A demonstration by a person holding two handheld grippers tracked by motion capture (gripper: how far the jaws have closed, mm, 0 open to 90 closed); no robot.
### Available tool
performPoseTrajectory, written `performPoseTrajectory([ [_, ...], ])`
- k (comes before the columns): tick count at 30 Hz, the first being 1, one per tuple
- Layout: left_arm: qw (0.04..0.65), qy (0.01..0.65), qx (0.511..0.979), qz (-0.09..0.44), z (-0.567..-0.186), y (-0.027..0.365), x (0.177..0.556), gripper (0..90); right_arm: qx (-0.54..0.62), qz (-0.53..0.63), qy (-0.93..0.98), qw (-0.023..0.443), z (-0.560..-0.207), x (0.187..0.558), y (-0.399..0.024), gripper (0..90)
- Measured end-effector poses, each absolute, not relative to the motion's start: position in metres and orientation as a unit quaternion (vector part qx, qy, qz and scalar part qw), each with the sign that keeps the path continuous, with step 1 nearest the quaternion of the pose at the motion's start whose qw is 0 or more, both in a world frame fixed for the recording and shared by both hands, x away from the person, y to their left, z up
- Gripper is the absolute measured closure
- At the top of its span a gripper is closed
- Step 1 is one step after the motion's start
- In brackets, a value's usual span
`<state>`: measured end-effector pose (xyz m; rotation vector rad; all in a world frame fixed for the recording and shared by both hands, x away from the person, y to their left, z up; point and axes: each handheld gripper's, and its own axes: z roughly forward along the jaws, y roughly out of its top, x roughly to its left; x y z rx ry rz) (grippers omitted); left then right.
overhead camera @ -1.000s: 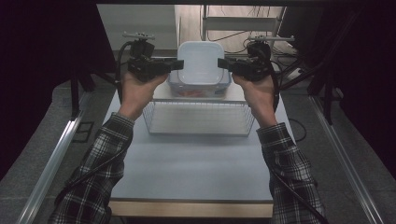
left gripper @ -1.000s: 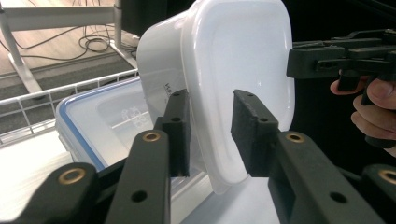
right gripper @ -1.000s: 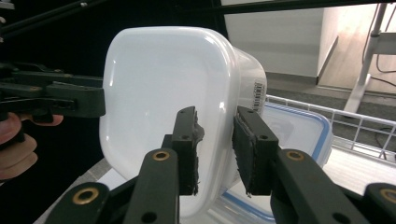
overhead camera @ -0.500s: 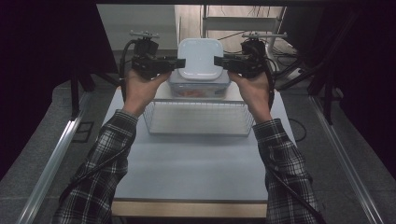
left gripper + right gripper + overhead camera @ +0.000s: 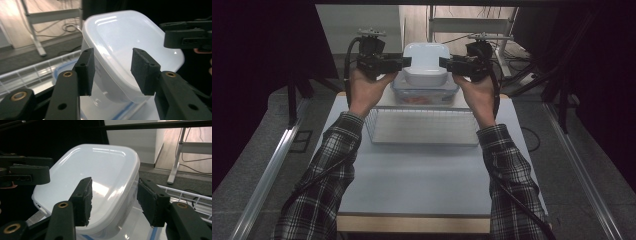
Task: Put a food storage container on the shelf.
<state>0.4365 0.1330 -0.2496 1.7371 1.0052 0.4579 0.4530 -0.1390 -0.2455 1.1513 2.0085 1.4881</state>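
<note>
High view: white tub sits between both grippers' opening jaws.

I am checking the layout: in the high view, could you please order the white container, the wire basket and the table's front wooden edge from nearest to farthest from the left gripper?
From the left gripper:
1. White container, right beside its jaws, stacked on a clear box.
2. Wire basket, below it, towards the person.
3. Front wooden edge, at the table's near end.

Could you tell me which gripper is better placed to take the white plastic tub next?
Probably the right gripper: its open jaws, just opening, straddle the white plastic tub's wall. The left gripper frames a rim corner less squarely.
</note>
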Motion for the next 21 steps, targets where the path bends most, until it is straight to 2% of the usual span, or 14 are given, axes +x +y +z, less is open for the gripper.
performPoseTrajectory([
  [6,0.513,0.423,0.722,0.191,-0.250,0.133,0.439,50.9,0.418,0.530,0.713,0.191,-0.247,0.460,-0.140,42.3],
  [11,0.511,0.413,0.728,0.196,-0.245,0.133,0.435,43.9,0.412,0.529,0.717,0.190,-0.246,0.459,-0.142,39.7],
  [21,0.530,0.371,0.742,0.177,-0.249,0.140,0.413,27.1,0.382,0.548,0.728,0.157,-0.250,0.445,-0.159,25.2],
])
